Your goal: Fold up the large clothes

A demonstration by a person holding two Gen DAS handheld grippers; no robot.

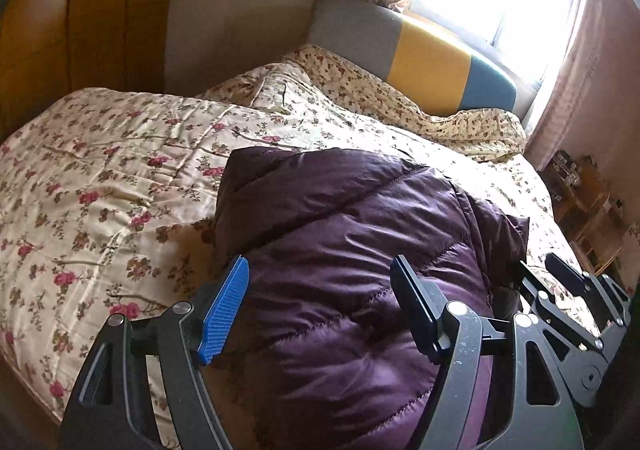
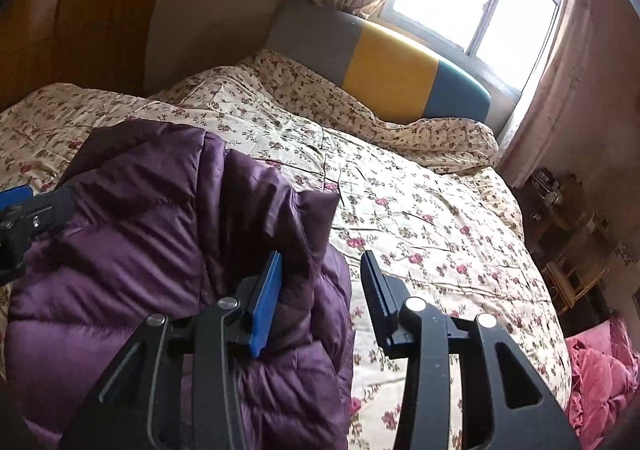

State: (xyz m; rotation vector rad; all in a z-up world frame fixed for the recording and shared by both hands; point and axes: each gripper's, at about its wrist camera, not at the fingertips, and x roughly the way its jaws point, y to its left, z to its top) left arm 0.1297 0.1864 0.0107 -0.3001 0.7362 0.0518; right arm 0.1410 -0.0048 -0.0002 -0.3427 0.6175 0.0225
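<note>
Lying folded on floral bedspread [image 2: 440,209], purple jacket [image 1: 340,250], right side bare

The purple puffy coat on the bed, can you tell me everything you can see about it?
The purple coat is shiny and puffy, with stitched quilted lines that look like a down jacket's. It lies bunched and folded over itself on the flowery bedspread. The left tool and right tool both hang open just above it, not pinching it. Whether the right one's blue pad touches its edge is unclear.
</note>
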